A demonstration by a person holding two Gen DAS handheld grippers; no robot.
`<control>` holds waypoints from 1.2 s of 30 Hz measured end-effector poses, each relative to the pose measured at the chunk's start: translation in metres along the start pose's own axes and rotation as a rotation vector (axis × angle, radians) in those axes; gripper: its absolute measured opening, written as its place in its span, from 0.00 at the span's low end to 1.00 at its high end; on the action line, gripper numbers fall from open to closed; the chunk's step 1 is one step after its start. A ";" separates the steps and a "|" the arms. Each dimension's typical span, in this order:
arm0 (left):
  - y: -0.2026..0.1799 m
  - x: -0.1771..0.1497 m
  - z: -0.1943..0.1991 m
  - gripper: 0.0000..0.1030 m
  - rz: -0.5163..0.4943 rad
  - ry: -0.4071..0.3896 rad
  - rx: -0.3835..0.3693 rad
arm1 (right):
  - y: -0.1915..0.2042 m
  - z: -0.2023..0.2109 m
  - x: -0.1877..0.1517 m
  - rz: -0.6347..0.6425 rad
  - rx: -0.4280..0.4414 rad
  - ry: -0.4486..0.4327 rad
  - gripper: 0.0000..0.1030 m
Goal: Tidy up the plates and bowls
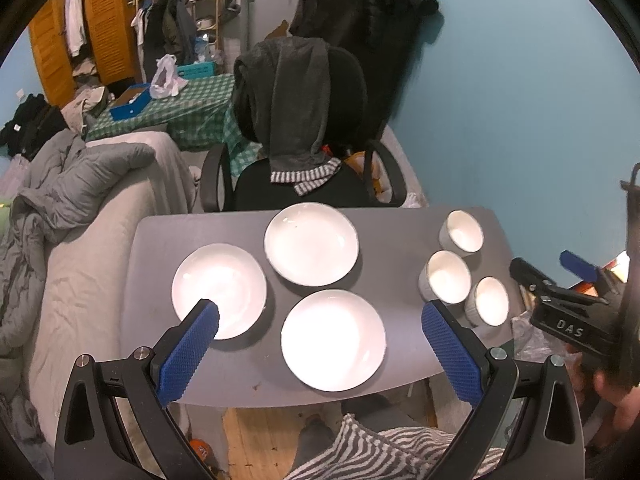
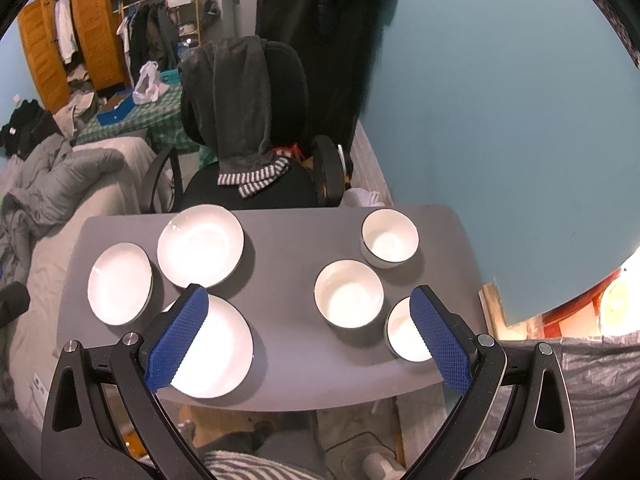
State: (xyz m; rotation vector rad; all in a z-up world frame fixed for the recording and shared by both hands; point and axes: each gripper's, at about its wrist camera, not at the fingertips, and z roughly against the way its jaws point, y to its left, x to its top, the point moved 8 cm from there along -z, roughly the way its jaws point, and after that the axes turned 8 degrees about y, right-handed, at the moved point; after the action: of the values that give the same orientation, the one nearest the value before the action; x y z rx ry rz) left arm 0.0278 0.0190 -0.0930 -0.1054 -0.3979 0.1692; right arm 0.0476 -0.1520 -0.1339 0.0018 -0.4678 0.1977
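1. Three white plates lie separately on the left half of the grey table (image 1: 400, 240): a near plate (image 1: 333, 340) at the front edge, a far plate (image 1: 311, 244) toward the back, and a left plate (image 1: 219, 290) beside them. None is stacked.
2. Three white bowls stand apart on the right half: a far bowl (image 2: 390, 239), a middle bowl (image 2: 349, 294) and a near bowl (image 2: 406, 334) at the front right corner.
3. Judged by their glossy look, the dishes are probably glazed ceramic: rigid, fairly heavy, slippery and breakable. The sensible hold is a pinch across the rim, one finger inside and one outside, with each dish set down gently on the next.
4. The left gripper (image 1: 320, 322) hovers above the near plate with its blue pads spread wide, holding nothing.
5. The right gripper (image 2: 306, 312) hangs over the table front, likewise spread and empty, one pad in line with the near bowl.
6. Beyond the table stands a black office chair (image 1: 344, 92) draped with a grey towel (image 1: 298, 108); a bed with a grey duvet (image 1: 76, 176) lies to the left.
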 end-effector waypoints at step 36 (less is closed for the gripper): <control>0.075 -0.048 -0.129 1.00 -0.001 0.183 0.085 | 0.063 -0.148 -0.019 0.291 0.151 0.239 0.96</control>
State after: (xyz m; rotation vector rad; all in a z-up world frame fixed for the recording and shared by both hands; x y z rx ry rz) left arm 0.0248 0.0746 -0.2396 -0.0367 -0.2081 0.1736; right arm 0.0850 -0.0872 -0.2775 0.0574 -0.2123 0.5128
